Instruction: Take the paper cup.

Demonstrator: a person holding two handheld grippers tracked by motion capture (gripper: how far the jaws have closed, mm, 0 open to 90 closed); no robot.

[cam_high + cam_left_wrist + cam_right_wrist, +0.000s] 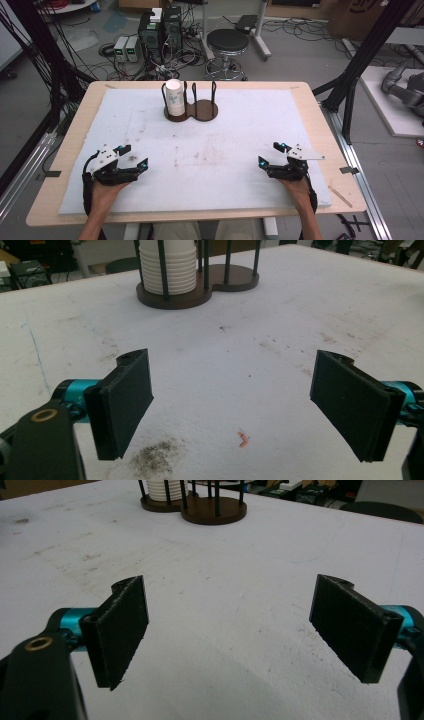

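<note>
1. A grey floor [300, 45] fills the top of the frame, strewn with black cables [150, 65].
2. A round black stool [227, 42] stands at top centre.
3. Boxy electronic units [160, 30] sit left of it, possibly computers.
4. Black frame struts [365, 55] cross the upper right.
5. A cardboard box [350, 15] sits at top right.

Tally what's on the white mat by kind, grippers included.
Black two-jaw grippers: 2, left gripper and right gripper, both open and holding nothing
Dark brown wooden two-ring cup holder with black posts: 1
Stack of white paper cups in the holder's left ring: 1
Total: 4
</note>
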